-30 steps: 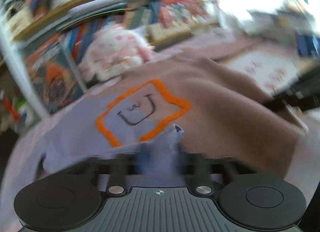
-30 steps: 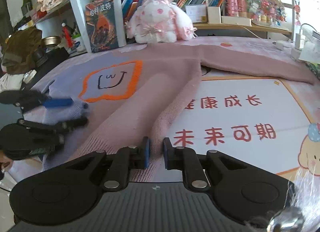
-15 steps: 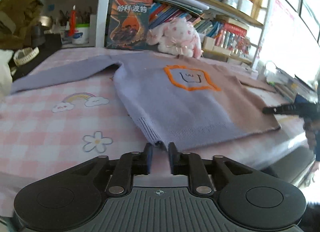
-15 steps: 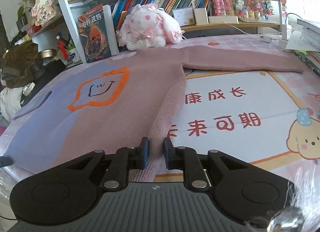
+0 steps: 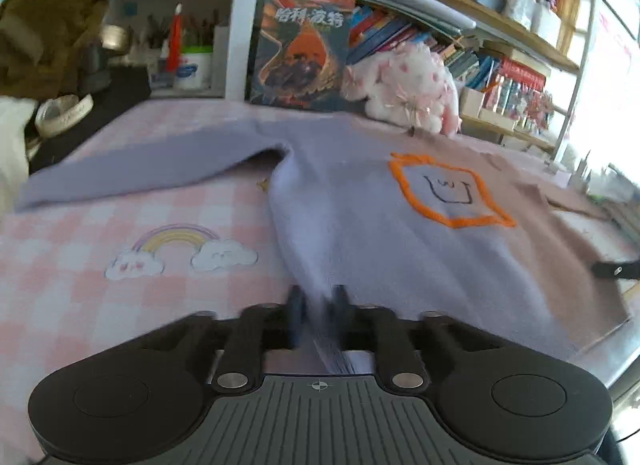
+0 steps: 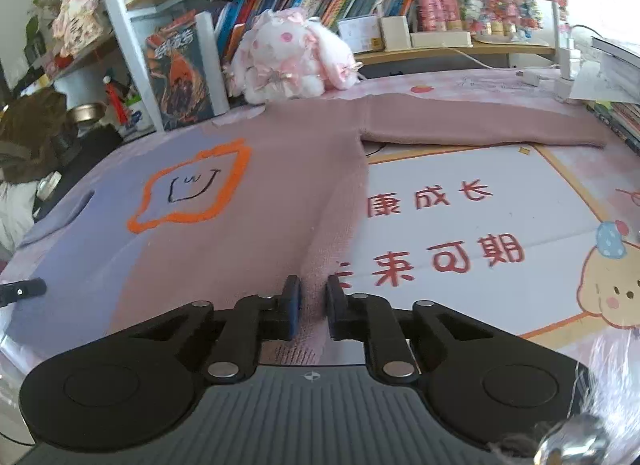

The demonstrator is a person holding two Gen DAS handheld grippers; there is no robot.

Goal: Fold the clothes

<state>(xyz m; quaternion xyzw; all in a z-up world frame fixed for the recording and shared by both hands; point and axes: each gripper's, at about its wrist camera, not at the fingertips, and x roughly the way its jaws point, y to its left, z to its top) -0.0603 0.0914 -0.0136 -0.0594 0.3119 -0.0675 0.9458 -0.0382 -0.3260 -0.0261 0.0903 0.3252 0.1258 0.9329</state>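
Note:
A sweater [image 5: 360, 225], half purple and half pink with an orange-framed face patch [image 5: 448, 193], lies flat on the table. Its purple sleeve [image 5: 140, 173] stretches to the left, its pink sleeve [image 6: 480, 125] to the right. My left gripper [image 5: 318, 305] is shut on the purple hem corner, which bunches up between its fingers. At the other hem corner my right gripper [image 6: 313, 297] has pink knit of the sweater [image 6: 260, 233] pinched between its jaws, which are closing. Each gripper's tip shows in the other view: the right gripper [image 5: 616, 269], the left gripper [image 6: 22, 291].
A pink plush rabbit [image 6: 292, 61] and an upright book [image 6: 180, 73] stand at the back under crowded bookshelves. The table has a pink checked cloth [image 5: 80, 265] on the left and a white mat with red characters [image 6: 460, 225] on the right. Books are stacked at the far right [image 6: 616, 61].
My left gripper let go of the purple cloth, swung out to the left and shut on the purple hem corner. The sweater now lies spread flat. The right gripper has stayed on the pink hem.

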